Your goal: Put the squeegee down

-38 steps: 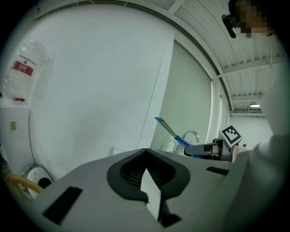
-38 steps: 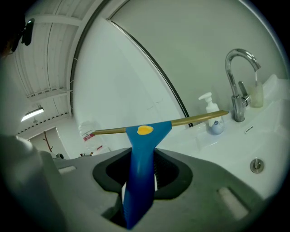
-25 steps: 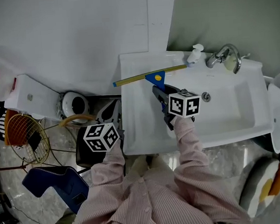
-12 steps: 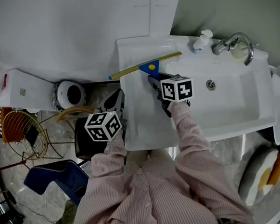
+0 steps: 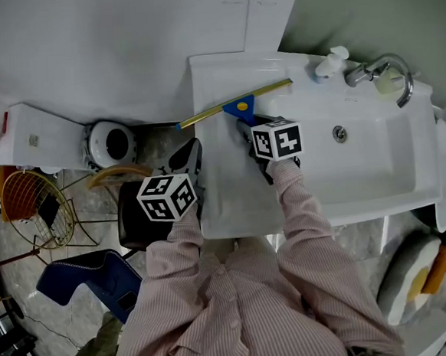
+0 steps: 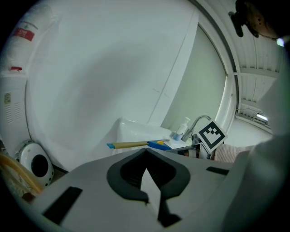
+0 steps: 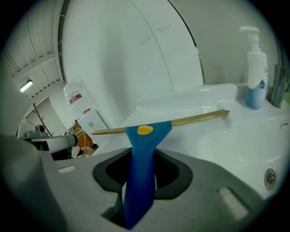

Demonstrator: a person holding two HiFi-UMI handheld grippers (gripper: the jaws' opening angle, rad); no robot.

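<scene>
Pinstriped pink shirt (image 5: 241, 310) (long sleeves); left gripper (image 5: 193, 149), right gripper (image 5: 247, 130) grey.

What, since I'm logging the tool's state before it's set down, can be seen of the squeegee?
The squeegee has a blue plastic-looking handle widening into a triangular head with a yellow dot, crossed by a long thin yellowish blade bar. The right gripper is shut on the handle, over the left part of the white sink; one blade end overhangs its left edge. Contact with the sink cannot be told.
</scene>
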